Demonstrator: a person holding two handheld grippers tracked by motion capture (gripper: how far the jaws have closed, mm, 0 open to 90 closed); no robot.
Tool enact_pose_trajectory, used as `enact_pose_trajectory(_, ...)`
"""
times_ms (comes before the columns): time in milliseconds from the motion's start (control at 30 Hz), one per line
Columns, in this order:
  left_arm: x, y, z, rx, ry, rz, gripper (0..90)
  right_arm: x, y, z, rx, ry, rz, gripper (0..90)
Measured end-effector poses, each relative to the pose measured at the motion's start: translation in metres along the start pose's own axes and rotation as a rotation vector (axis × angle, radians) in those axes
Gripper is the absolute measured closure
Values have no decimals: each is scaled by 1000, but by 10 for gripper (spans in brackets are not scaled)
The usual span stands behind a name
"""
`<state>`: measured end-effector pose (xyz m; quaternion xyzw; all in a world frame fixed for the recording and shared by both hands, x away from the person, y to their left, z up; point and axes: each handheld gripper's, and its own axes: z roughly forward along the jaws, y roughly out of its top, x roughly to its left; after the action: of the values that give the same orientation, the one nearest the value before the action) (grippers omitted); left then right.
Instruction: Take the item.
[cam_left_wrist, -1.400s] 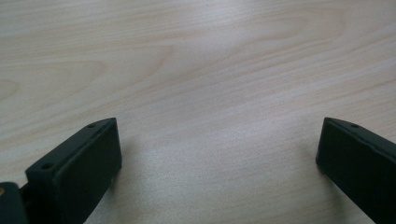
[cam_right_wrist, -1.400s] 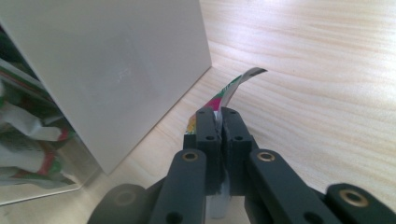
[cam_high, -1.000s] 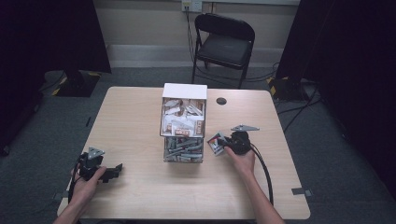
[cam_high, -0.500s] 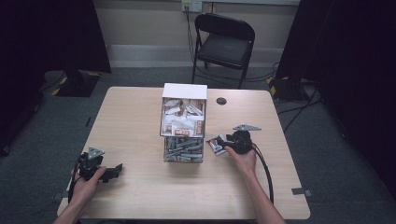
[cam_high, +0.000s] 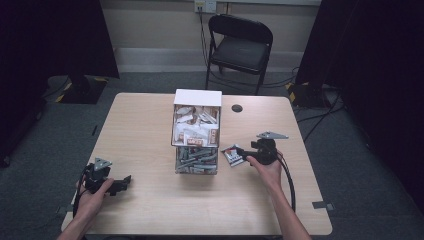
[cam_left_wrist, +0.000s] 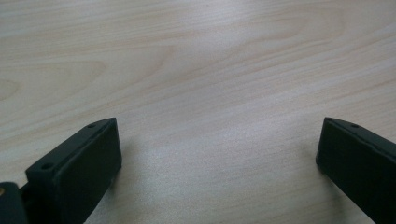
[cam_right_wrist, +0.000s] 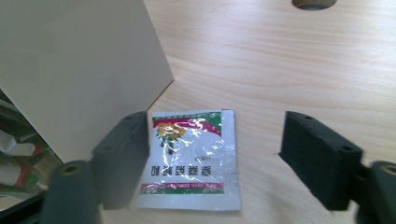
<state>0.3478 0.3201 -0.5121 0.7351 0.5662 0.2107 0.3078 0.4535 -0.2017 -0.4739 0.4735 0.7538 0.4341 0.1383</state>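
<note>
A small white sachet (cam_high: 231, 154) (cam_right_wrist: 194, 158) with red and green print lies flat on the wooden table (cam_high: 150, 125), just right of a tall box (cam_high: 196, 120) (cam_right_wrist: 79, 70). The box has sachets in its upper part and grey items in its clear lower part (cam_high: 196, 160). My right gripper (cam_high: 243, 154) (cam_right_wrist: 217, 126) points at the sachet. Its jaws have just been opening and now stand wide on either side of the sachet, not pressing it. My left gripper (cam_high: 122, 182) (cam_left_wrist: 217, 135) rests open on bare table near the front left corner.
A round cable hole (cam_high: 236, 108) (cam_right_wrist: 314, 3) sits in the table behind the right gripper. A black folding chair (cam_high: 240, 47) stands beyond the far edge. The right gripper's cable (cam_high: 289, 185) trails toward the front edge.
The right gripper's jaws have spread apart around the sachet, which stays at the same spot beside the box. The left gripper has not moved.
</note>
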Motion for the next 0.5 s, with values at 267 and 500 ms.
enact_pose_trajectory(267,0,0,0,0,-1,0,0,3,6,-23,-43,-19,1,145)
enact_pose_trajectory(500,0,0,0,0,-1,0,0,3,6,-46,-75,-20,10,142)
